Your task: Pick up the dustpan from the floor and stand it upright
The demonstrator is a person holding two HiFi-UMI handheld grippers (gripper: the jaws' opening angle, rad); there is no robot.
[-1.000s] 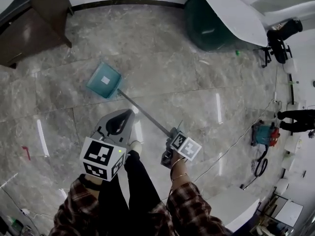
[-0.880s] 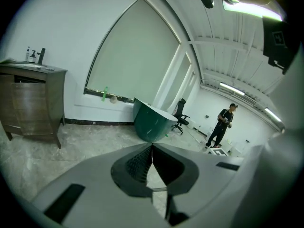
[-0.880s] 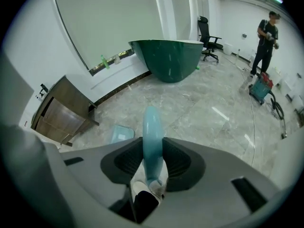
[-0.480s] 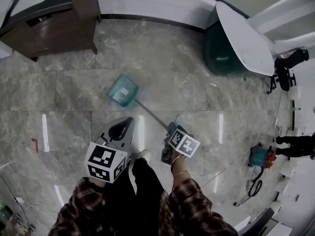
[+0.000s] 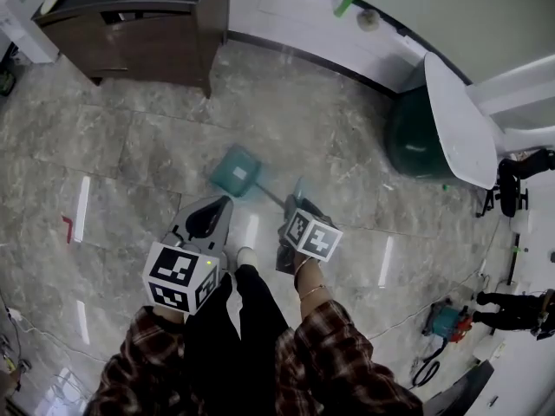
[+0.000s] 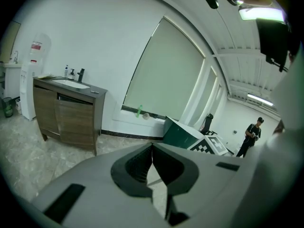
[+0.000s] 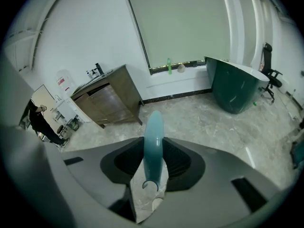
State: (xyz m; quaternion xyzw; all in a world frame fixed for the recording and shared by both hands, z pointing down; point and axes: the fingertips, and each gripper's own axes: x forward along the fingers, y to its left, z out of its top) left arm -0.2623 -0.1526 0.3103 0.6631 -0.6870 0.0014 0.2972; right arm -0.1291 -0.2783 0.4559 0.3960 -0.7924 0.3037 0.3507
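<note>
A teal dustpan (image 5: 236,173) hangs just off the marble floor, blurred by motion, and its thin long handle (image 5: 273,199) slants back to my right gripper (image 5: 295,208). In the right gripper view the teal grip end of the handle (image 7: 153,141) stands up between the jaws, with my right gripper (image 7: 153,160) shut on it. My left gripper (image 5: 212,208) hovers beside it on the left, apart from the dustpan. In its own view my left gripper (image 6: 152,148) has its tips together and nothing between them.
A brown sink cabinet (image 5: 139,33) stands against the far wall. A dark green tub with a white lid (image 5: 416,141) sits at the right, with an office chair (image 5: 512,180) beyond it. A person (image 6: 251,134) stands farther off. My shoe (image 5: 245,256) is below the grippers.
Both grippers have moved forward toward the far wall. The dustpan has come along with the right gripper, its handle now looking much shorter and steeper from above.
</note>
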